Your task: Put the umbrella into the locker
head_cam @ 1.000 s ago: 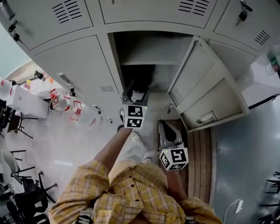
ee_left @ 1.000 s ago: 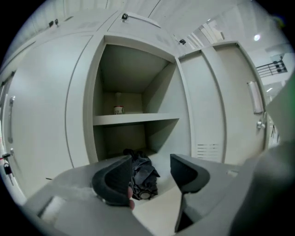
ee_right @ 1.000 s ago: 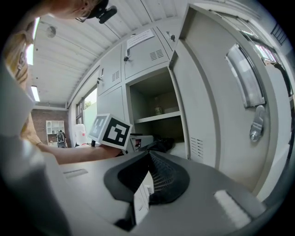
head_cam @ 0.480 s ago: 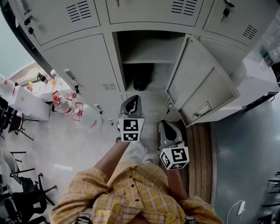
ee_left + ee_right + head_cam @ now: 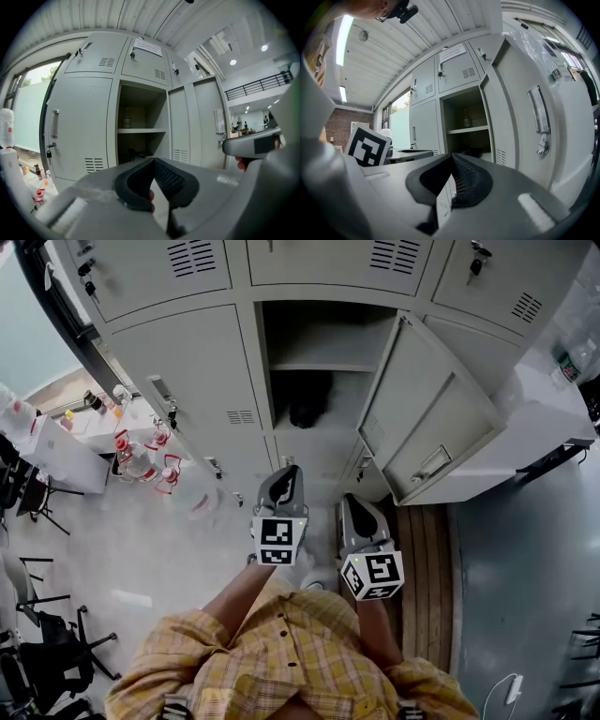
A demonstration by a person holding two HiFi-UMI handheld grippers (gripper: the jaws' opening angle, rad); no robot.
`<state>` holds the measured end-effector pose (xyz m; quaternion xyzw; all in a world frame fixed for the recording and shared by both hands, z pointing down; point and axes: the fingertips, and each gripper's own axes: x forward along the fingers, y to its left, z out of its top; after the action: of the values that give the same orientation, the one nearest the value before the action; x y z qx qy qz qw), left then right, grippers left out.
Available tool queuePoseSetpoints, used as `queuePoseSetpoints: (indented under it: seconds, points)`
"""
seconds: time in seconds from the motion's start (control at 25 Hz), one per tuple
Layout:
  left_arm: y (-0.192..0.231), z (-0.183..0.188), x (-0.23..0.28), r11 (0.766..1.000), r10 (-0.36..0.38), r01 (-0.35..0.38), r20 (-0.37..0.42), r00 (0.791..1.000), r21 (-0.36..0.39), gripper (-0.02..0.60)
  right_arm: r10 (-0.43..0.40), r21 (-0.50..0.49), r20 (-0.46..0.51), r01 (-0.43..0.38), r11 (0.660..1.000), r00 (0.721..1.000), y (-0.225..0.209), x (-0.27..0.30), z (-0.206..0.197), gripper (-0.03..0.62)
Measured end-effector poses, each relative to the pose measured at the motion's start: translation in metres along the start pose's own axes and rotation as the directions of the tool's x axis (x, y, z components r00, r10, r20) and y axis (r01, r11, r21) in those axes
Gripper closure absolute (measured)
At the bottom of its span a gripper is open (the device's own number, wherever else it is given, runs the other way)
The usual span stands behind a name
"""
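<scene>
The umbrella (image 5: 307, 401), a dark folded bundle, lies in the lower part of the open locker (image 5: 281, 343), under its shelf (image 5: 319, 366). It shows faintly as the umbrella (image 5: 133, 153) in the left gripper view and the umbrella (image 5: 474, 152) in the right gripper view. My left gripper (image 5: 284, 473) is shut and empty, well back from the opening. My right gripper (image 5: 349, 502) hangs beside it, slightly nearer me, jaws together with nothing in them. The jaw tips of the left gripper (image 5: 153, 160) and right gripper (image 5: 451, 155) both meet.
The locker door (image 5: 427, 418) swings open to the right. A small jar (image 5: 125, 123) stands on the shelf. Bottles with red caps (image 5: 141, 460) sit on a table at left, near chairs (image 5: 47, 652). A wooden board (image 5: 422, 559) lies on the floor at right.
My left gripper has drawn back out of the locker towards me and its jaws have closed. The umbrella stays inside. The right gripper has barely shifted.
</scene>
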<state>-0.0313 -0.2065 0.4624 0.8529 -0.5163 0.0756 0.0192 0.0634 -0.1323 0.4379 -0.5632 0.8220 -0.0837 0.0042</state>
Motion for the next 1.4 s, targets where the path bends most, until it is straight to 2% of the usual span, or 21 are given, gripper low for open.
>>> queuePoseSetpoints:
  seconds: [0.64,1.04,1.4]
  points:
    - [-0.021,-0.001,-0.056,0.999,-0.034,0.034,0.043,0.999,-0.006,0.586,-0.015,-0.023,0.016,0.015,1.0,1.0,0.01,-0.022,-0.002,0.606]
    - [-0.028,-0.006,-0.072,0.998,-0.048,0.049,0.031,0.998,-0.045,0.586,-0.016,-0.027,0.008,0.016,1.0,1.0,0.012,-0.032,-0.007,0.606]
    - [-0.031,-0.005,-0.074,0.998,-0.049,0.05,0.058,0.997,-0.023,0.586,-0.017,-0.025,0.014,0.017,1.0,1.0,0.009,-0.035,-0.005,0.606]
